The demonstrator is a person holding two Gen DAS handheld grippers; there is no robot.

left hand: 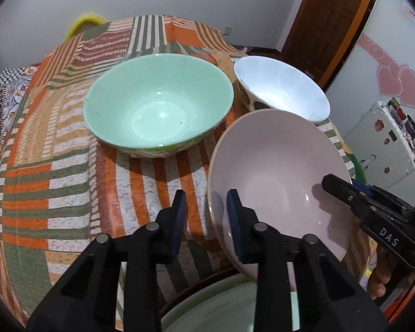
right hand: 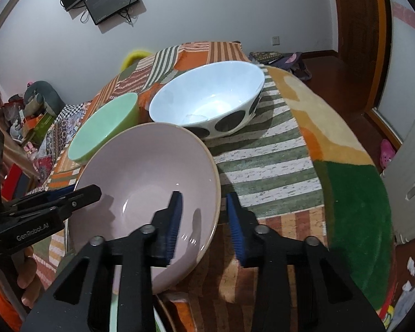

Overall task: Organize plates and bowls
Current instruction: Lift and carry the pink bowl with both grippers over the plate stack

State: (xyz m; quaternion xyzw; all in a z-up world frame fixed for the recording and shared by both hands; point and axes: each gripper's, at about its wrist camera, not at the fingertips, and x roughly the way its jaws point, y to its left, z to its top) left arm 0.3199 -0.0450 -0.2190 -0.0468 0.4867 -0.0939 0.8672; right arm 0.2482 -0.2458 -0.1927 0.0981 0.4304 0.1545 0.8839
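- We have the pink bowl (left hand: pixel 279 182) between both grippers: its rim runs through the jaws of the left gripper (left hand: pixel 207 221) on one side and of the right gripper (right hand: pixel 204 221) on the other.
- Both sets of jaws stand narrow with the rim between them; whether the pads truly clamp it we cannot tell, as a gap shows beside each outer pad.
- We judge this the pick-up step; next comes a level lift by both hands.
- Ahead of the jaws sit the green bowl (left hand: pixel 157 102) and the white spotted bowl (right hand: pixel 207 102), the white one just beyond the pink rim.
- A pale plate (left hand: pixel 229 304) lies under the grippers, a likely stacking spot.
- The striped cloth (right hand: pixel 276 166) beside the right jaws lies open.
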